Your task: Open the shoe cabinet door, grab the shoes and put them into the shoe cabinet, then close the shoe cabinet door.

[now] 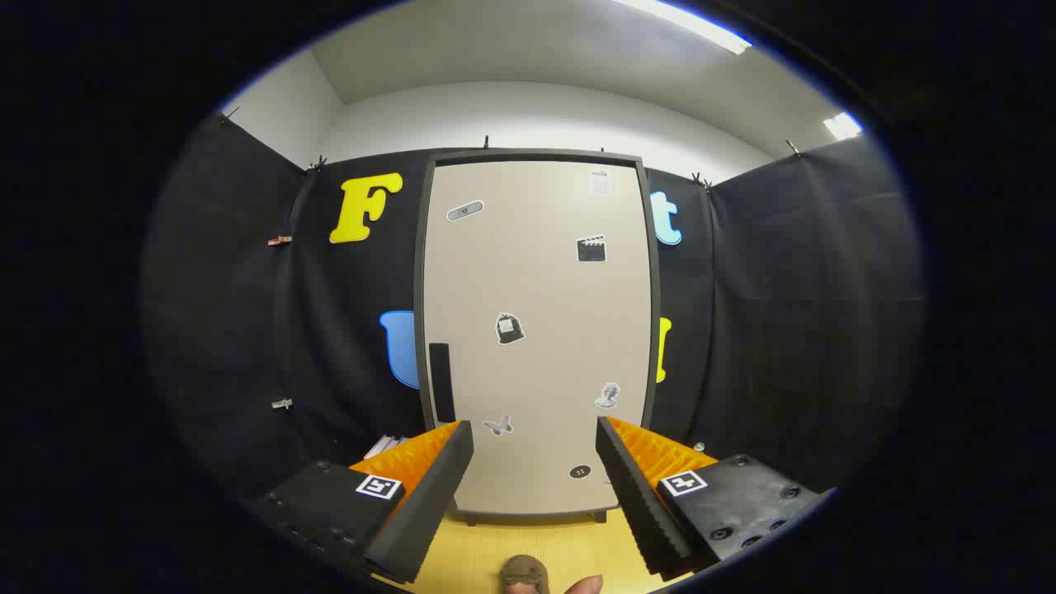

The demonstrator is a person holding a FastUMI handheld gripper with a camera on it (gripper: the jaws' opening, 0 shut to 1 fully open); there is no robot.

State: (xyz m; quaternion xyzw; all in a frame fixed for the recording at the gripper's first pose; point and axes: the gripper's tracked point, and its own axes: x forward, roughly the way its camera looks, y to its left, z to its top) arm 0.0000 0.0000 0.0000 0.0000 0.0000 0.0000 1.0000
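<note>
A tall beige shoe cabinet (536, 330) with a dark frame stands straight ahead against the black cloth wall, its door closed. Several small stickers dot the door, and a dark vertical handle (441, 382) sits on its left side at about fingertip height. My gripper (535, 437) is open, with nothing between its fingers, some way short of the door. Low between the fingers, on the yellow wooden floor (536, 540), the toe of a brown shoe (525, 572) pokes up, with a fingertip (587, 585) of a person's hand beside it.
Black cloth walls close in on both sides of the cabinet. A small white object (384, 445) lies low to the left of the cabinet, behind the left finger. The cabinet rests on short dark feet (600, 516).
</note>
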